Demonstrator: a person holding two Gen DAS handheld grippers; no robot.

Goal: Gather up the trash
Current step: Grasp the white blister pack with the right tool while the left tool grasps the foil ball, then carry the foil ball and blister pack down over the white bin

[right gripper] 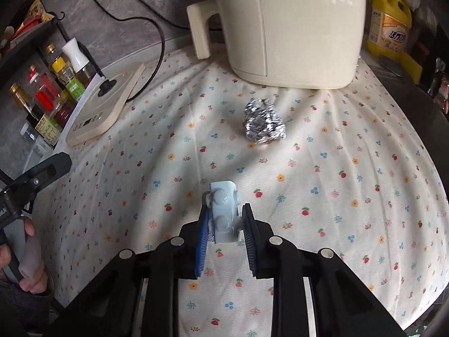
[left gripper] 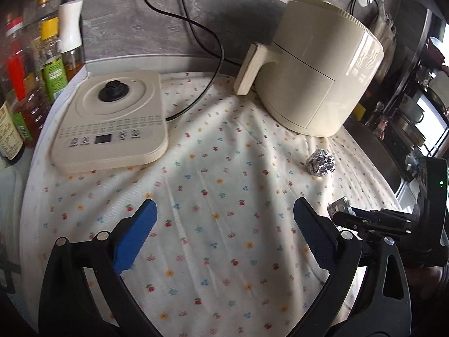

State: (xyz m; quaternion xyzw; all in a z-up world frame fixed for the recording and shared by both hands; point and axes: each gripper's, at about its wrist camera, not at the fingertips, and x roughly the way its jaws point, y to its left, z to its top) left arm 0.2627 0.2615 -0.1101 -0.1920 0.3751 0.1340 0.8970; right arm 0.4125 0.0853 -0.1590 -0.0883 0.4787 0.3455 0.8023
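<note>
Between right hand-held gripper [right gripper: 224, 224] pads, blister pack [right gripper: 223, 210], lower end hidden

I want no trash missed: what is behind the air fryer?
Behind the air fryer the right wrist view shows a yellow detergent bottle at its right and black cables on the wall. Its body covers the counter directly behind, so trash there cannot be ruled out.

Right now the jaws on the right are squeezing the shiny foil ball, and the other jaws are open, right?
Not quite. The right gripper is squeezing an empty pill pack; the foil ball lies loose on the flowery cloth, as the right wrist view shows. The left gripper is open.
</note>
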